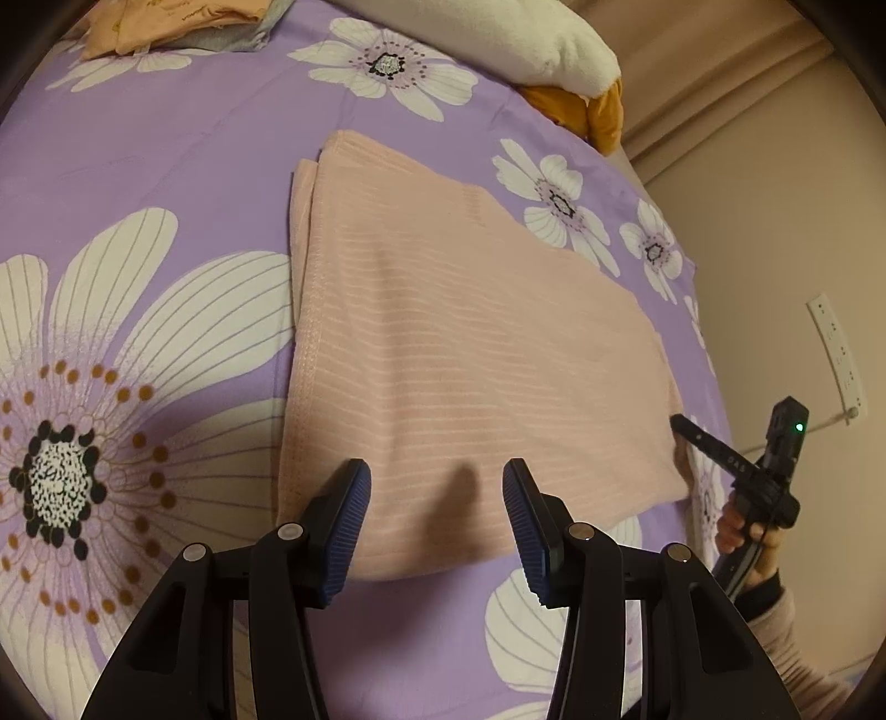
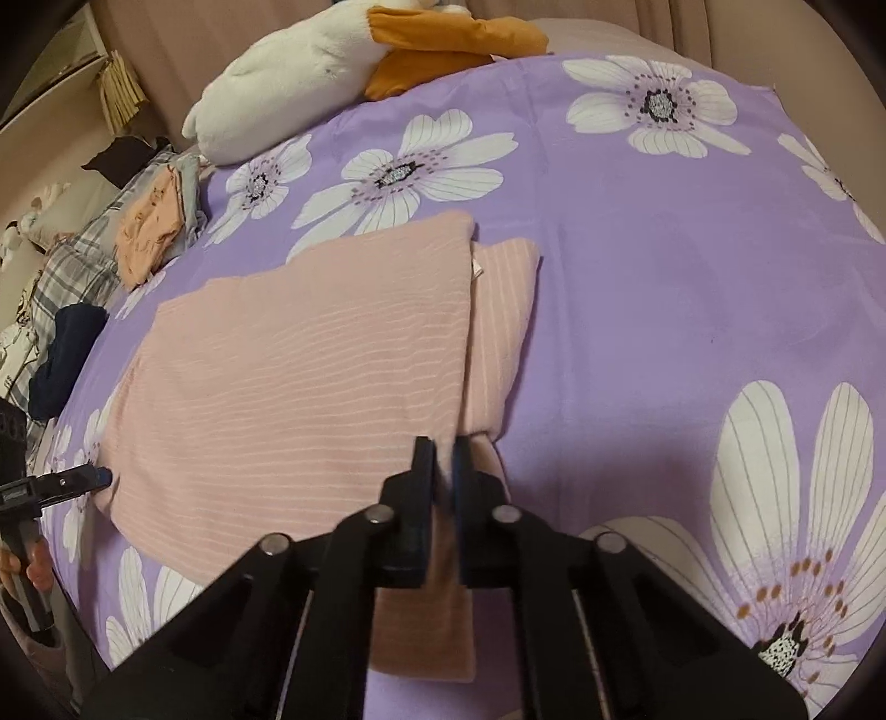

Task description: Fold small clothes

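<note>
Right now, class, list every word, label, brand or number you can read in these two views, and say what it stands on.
No text can be read for certain.
Right claw's arm: small pale marks, too blurred to read.
White tag on the pink garment: too small to read.
Orange folded clothes: faint print, unreadable.

A plush duck [image 2: 288, 83] lies on the floral purple bedsheet [image 2: 664, 277].

right claw [image 2: 443, 471] pinching pink garment [image 2: 310, 354], floral bedsheet [image 2: 664, 277]
</note>
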A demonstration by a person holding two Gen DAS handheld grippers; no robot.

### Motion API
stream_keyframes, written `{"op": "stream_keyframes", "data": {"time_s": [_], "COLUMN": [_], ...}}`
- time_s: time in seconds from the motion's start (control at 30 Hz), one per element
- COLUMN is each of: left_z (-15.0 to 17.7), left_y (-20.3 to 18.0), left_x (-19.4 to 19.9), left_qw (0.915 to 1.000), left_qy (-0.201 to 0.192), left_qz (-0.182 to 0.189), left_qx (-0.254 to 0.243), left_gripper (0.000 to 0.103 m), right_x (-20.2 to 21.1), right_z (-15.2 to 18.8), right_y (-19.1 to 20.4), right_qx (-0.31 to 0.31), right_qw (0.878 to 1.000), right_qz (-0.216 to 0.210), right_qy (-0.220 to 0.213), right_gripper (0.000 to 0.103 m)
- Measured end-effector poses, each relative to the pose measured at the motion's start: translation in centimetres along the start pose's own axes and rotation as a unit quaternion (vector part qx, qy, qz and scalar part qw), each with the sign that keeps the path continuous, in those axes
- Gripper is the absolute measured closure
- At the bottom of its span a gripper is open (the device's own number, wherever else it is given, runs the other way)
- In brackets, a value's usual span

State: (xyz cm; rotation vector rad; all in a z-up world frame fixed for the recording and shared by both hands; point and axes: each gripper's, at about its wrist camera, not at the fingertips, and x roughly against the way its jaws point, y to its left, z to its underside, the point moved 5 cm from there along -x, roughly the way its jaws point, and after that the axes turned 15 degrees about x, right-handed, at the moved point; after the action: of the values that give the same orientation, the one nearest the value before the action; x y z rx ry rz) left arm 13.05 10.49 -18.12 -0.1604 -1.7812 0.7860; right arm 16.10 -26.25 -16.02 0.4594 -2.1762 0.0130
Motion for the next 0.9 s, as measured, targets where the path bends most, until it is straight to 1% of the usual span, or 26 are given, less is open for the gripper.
{"op": "stream_keyframes", "data": {"time_s": [0.1, 0.2, 0.27, 0.3, 0.33, 0.37, 0.43, 0.5, 0.53, 0.57, 0.6, 0.63, 0.67, 0.7, 0.77, 0.83, 0.87, 0.9], "left_z": [0.0, -0.2, -0.3, -0.3, -0.3, -0.3, -0.1, 0.0, 0.2, 0.3, 0.5, 0.6, 0.7, 0.8, 1.2, 1.8, 2.4, 2.7], "left_y": [0.0, -0.1, 0.0, 0.0, 0.0, 0.0, -0.3, -0.5, -0.7, -0.8, -1.0, -1.2, -1.5, -1.7, -2.2, -2.2, -1.9, -1.6], "left_x": [0.1, 0.1, 0.2, 0.3, 0.4, 0.6, 0.9, 1.3, 1.5, 1.5, 1.5, 1.3, 0.9, 0.6, -0.1, -0.9, -1.5, -1.8], "left_qw": [1.0, 1.0, 1.0, 1.0, 1.0, 1.0, 0.9999, 0.9997, 0.9995, 0.9994, 0.9992, 0.9991, 0.9987, 0.9983, 0.9969, 0.995, 0.994, 0.9935], "left_qy": [0.0, 0.001, 0.0, 0.0, 0.0, -0.002, -0.004, -0.007, -0.009, -0.008, -0.007, -0.006, -0.003, -0.001, -0.001, 0.008, 0.02, 0.027], "left_qz": [-0.001, -0.003, -0.005, -0.005, -0.006, -0.008, -0.012, -0.013, -0.013, -0.013, -0.013, -0.014, -0.018, -0.022, -0.032, -0.045, -0.053, -0.059], "left_qx": [0.0, -0.003, -0.002, -0.002, -0.002, -0.004, -0.011, -0.019, -0.026, -0.03, -0.036, -0.041, -0.048, -0.054, -0.073, -0.089, -0.094, -0.094], "left_gripper": [0.055, 0.055, 0.055, 0.055, 0.055, 0.055, 0.055, 0.055, 0.055, 0.055, 0.055, 0.055, 0.055, 0.055, 0.055, 0.055, 0.055, 0.055], "right_x": [1.8, 2.0, 1.4, 1.2, 1.0, 0.7, 0.6, 1.5, 2.1, 2.7, 3.2, 3.3, 3.0, 2.5, 1.5, 0.2, -0.2, 0.1], "right_z": [0.2, 1.2, 1.9, 2.2, 2.3, 2.2, 2.1, 1.5, 1.2, 0.8, 0.5, 0.4, 0.6, 0.8, 1.7, 3.1, 3.8, 4.3], "right_y": [-0.3, -0.6, -0.8, -1.1, -1.4, -1.7, -2.1, -1.9, -1.5, -0.9, 0.1, 1.0, 1.9, 2.5, 3.4, 3.4, 3.3, 3.1], "right_qx": [-0.025, -0.041, -0.045, -0.053, -0.06, -0.066, -0.072, -0.063, -0.049, -0.034, -0.023, -0.018, -0.011, -0.005, 0.006, 0.005, 0.003, 0.005], "right_qw": [0.999, 0.999, 0.999, 0.999, 0.998, 0.998, 0.997, 0.997, 0.998, 0.998, 0.999, 0.999, 0.999, 0.999, 0.999, 0.999, 0.999, 0.999], "right_qz": [-0.012, -0.017, -0.008, -0.005, -0.005, -0.005, 0.012, 0.034, 0.046, 0.044, 0.023, 0.001, -0.023, -0.031, -0.032, -0.024, -0.021, -0.022], "right_qy": [-0.022, -0.008, 0.012, 0.014, 0.014, 0.015, 0.022, 0.009, -0.001, -0.013, -0.026, -0.03, -0.025, -0.017, 0.005, 0.037, 0.048, 0.045], "right_gripper": [0.1, 0.1, 0.1, 0.1, 0.098, 0.095, 0.091, 0.091, 0.091, 0.091, 0.091, 0.091, 0.091, 0.092, 0.092, 0.092, 0.095, 0.096]}}
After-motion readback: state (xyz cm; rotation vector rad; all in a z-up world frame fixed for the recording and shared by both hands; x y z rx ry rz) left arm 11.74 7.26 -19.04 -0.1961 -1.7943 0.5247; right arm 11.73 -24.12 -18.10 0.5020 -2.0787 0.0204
